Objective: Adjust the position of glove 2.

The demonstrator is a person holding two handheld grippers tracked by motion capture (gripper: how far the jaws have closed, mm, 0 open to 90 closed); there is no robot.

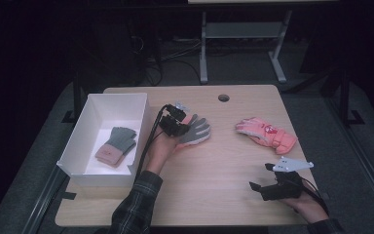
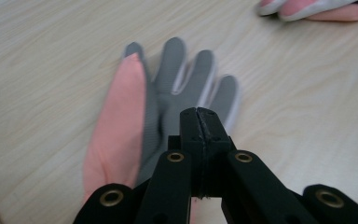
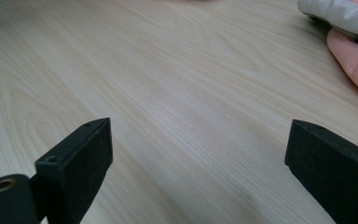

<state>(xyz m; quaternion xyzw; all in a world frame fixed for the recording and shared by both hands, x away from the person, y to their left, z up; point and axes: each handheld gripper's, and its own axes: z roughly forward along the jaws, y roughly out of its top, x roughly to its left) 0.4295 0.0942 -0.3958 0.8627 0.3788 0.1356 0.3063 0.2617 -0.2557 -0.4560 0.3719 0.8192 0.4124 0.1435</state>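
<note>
A grey and pink glove [image 1: 197, 130] [image 2: 121, 121] lies flat, palm side up, near the middle of the wooden table [image 1: 214, 190]. My left gripper [image 1: 181, 130] [image 2: 199, 114] is shut, its jaws pressed together with nothing seen between them. Its tips sit over the glove's palm; whether they touch the fabric I cannot tell. A second, pink and white glove [image 1: 268, 135] [image 2: 317, 8] [image 3: 354, 28] rests to the right. Near the front right edge my right gripper [image 1: 260, 176] [image 3: 198, 154] stands open over bare wood, short of the pink glove.
A white open box [image 1: 78, 146] stands at the table's left edge with a grey and pink glove [image 1: 117, 145] inside. A round cable hole [image 1: 223, 97] is at the back. The floor and a desk frame beyond are dark.
</note>
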